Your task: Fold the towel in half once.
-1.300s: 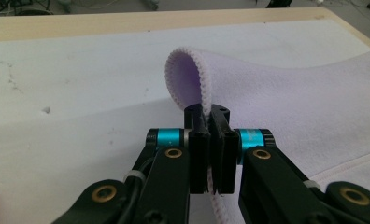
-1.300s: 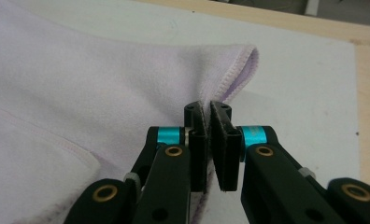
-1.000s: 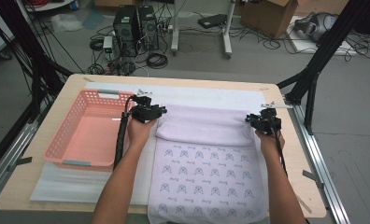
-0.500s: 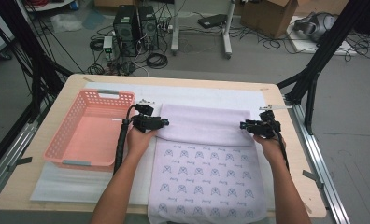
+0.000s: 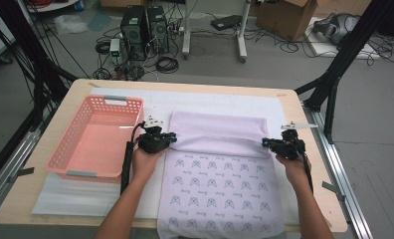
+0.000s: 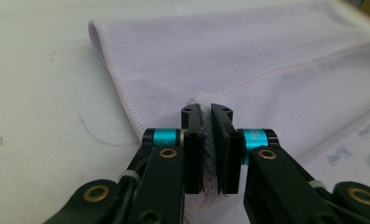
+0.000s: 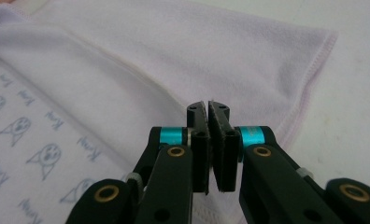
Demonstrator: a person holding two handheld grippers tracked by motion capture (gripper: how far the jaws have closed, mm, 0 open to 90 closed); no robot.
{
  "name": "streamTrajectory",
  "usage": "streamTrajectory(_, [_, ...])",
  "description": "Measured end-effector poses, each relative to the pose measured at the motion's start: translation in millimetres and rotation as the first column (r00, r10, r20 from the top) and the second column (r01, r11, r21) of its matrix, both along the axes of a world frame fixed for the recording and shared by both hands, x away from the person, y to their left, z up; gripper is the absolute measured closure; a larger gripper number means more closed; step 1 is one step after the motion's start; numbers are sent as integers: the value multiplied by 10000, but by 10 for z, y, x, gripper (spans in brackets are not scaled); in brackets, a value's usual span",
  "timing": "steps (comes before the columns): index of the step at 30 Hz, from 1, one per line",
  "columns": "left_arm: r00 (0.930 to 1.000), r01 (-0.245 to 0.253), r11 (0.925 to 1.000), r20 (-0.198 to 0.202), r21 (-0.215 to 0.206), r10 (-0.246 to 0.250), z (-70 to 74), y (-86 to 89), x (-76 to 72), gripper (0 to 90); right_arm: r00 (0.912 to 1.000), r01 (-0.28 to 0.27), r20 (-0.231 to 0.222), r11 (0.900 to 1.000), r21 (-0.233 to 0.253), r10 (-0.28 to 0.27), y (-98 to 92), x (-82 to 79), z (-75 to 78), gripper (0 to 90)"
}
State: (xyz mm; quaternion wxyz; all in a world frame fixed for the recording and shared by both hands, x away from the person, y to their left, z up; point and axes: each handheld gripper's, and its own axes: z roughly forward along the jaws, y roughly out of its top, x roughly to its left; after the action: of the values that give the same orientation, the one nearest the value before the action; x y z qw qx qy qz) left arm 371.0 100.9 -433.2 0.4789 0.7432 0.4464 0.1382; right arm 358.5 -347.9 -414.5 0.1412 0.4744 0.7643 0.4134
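Both the left gripper (image 5: 172, 139) and right gripper (image 5: 265, 143), jaws clamped on the towel's (image 5: 220, 194) folded edge, have dragged it toward mid-frame, deepening the fold.

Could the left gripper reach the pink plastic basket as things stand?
Probably yes, but not freely: the left gripper is shut on the pale lilac towel. The pink plastic basket sits right beside it with nothing between, so it would need to let go first.

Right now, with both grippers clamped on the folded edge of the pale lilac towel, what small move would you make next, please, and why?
Probably draw both grippers, left and right, evenly toward yourself: each pinches the pale lilac printed towel, whose printed half remains uncovered.
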Motion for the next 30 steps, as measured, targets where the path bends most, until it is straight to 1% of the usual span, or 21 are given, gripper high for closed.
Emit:
streamTrajectory(2, [9997,145,9999,173,42,-145,-15,7,-93,838,10000,74,39,9997,245,-75,-49,-84,-13,867])
streamTrajectory(3, [9996,243,9997,174,38,-243,-18,5,-136,846,9999,134,96,9993,337,-137,-74,-135,-16,867])
streamTrajectory(4, [9992,359,9993,194,134,-362,-10,9,-172,847,9997,149,160,9988,475,-157,-96,-184,-22,867])
streamTrajectory(5, [9981,330,9994,530,-37,-328,-3,17,-241,849,9997,136,185,9984,543,-146,-115,-233,-27,867])
streamTrajectory(6, [9978,335,9994,571,-125,-327,5,20,-277,850,9997,92,240,9979,642,-108,-139,-295,-32,867])
streamTrajectory(7, [9976,461,9989,513,-80,-456,21,28,-312,850,9995,98,308,9973,730,-121,-151,-331,-36,867])
streamTrajectory(9, [9964,567,9982,635,-190,-554,33,45,-407,849,9990,76,433,9949,1005,-120,-176,-438,-46,867])
streamTrajectory(10, [9960,623,9979,650,-203,-608,26,57,-454,847,9987,-7,509,9943,1066,-47,-184,-490,-57,867])
streamTrajectory(11, [9957,727,9971,590,-218,-713,10,69,-498,843,9983,-61,575,9945,1043,1,-185,-543,-68,867])
streamTrajectory(13, [9957,782,9966,525,-252,-768,-37,82,-593,831,9980,-139,630,9961,867,85,-182,-655,-89,867])
streamTrajectory(14, [9952,828,9962,545,-262,-813,-61,87,-640,830,9974,-147,715,9967,797,90,-185,-714,-99,867])
streamTrajectory(17, [9926,996,9949,707,-123,-985,-102,87,-779,833,9956,-184,930,9961,865,103,-215,-892,-120,867])
streamTrajectory(18, [9915,1070,9942,764,-146,-1056,-107,84,-820,834,9954,-194,948,9963,841,114,-220,-946,-126,868])
streamTrajectory(20, [9894,1161,9932,888,-116,-1146,-113,82,-894,833,9946,-270,1015,9977,618,206,-221,-1060,-141,867])
streamTrajectory(21, [9891,1185,9928,899,-155,-1167,-117,81,-927,833,9946,-265,1013,9981,549,209,-218,-1097,-145,868])
streamTrajectory(22, [9882,1204,9926,976,-153,-1184,-122,83,-962,833,9934,-304,1116,9986,438,253,-221,-1140,-156,868])
streamTrajectory(23, [9873,1241,9922,1017,-146,-1220,-124,86,-981,832,9934,-283,1125,9984,481,228,-222,-1194,-175,868])
streamTrajectory(26, [9847,1362,9906,1113,-130,-1339,-125,100,-1061,831,9933,-312,1129,9983,496,254,-230,-1283,-213,867])
streamTrajectory(30, [9821,1468,9889,1225,-232,-1429,-149,127,-1181,831,9921,-313,1228,9980,548,244,-230,-1399,-208,868])
